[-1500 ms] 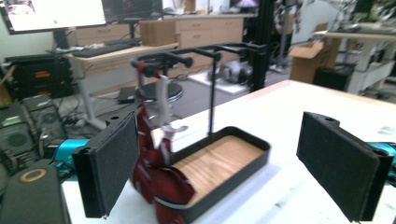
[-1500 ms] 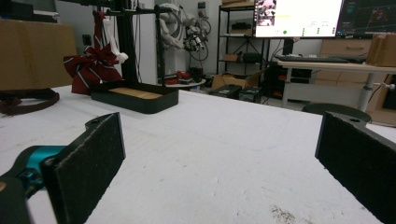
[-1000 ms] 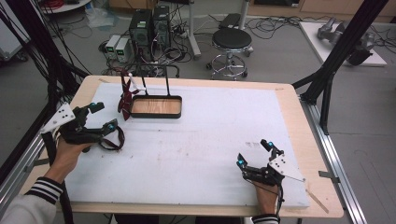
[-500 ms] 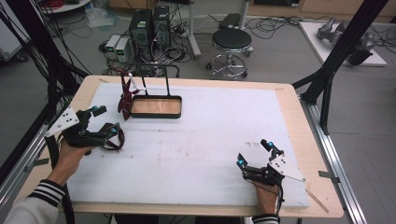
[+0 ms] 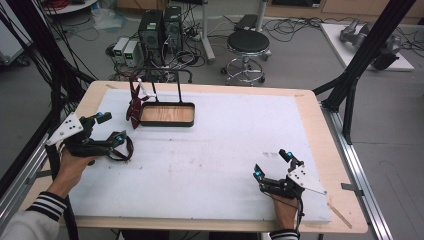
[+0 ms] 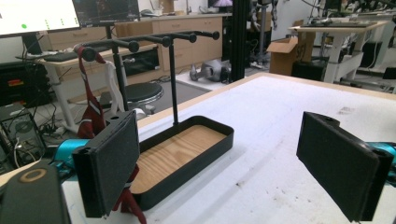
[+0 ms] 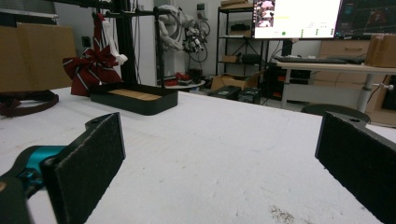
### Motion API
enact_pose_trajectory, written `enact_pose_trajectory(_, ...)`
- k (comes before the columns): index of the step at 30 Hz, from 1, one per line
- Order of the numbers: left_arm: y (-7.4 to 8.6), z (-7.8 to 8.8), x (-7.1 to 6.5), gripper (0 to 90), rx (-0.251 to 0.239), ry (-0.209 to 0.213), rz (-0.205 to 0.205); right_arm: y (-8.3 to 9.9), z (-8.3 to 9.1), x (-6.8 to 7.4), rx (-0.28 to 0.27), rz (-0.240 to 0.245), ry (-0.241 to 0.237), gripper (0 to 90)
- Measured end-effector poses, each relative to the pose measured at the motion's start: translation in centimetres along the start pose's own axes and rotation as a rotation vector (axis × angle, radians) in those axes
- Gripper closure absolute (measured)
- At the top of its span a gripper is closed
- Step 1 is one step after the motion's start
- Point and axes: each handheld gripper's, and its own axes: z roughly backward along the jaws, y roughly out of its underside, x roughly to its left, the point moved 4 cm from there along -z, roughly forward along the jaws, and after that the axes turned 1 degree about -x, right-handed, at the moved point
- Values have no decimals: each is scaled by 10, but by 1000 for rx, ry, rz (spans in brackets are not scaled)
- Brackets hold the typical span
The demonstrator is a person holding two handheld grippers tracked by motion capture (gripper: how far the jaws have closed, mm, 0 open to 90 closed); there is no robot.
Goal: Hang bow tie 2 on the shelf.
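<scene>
Left gripper, jaws spread with nothing between them, faces the black rack tray just ahead. A dark red striped tie hangs from the rack's bar beyond the left jaw; that jaw hides its lower end. Right gripper, jaws likewise apart and empty, sits well away from the tray. Monitor writing behind is too small to read.
</scene>
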Motion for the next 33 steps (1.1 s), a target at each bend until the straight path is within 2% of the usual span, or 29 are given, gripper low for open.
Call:
enact_pose_trajectory(5, -2, 7, 4, 136, 38, -14, 0, 0, 0, 0, -1, 0, 0, 6)
enact_pose_trajectory(11, -1, 16, 13, 136, 130, -32, -17, 0, 0, 0, -2, 2, 1, 6)
enact_pose_trajectory(17, 6, 25, 20, 135, 251, -42, -15, 0, 0, 0, -3, 3, 1, 6)
enact_pose_trajectory(22, 12, 32, 27, 135, 331, -67, -43, 0, 0, 0, -4, 4, 1, 6)
enact_pose_trajectory(27, 21, 38, 36, 135, 433, -92, -84, 0, 0, 0, -3, 3, 3, 6)
enact_pose_trajectory(33, 32, 44, 41, 135, 523, -102, -88, 0, 0, 0, -2, 1, 2, 6)
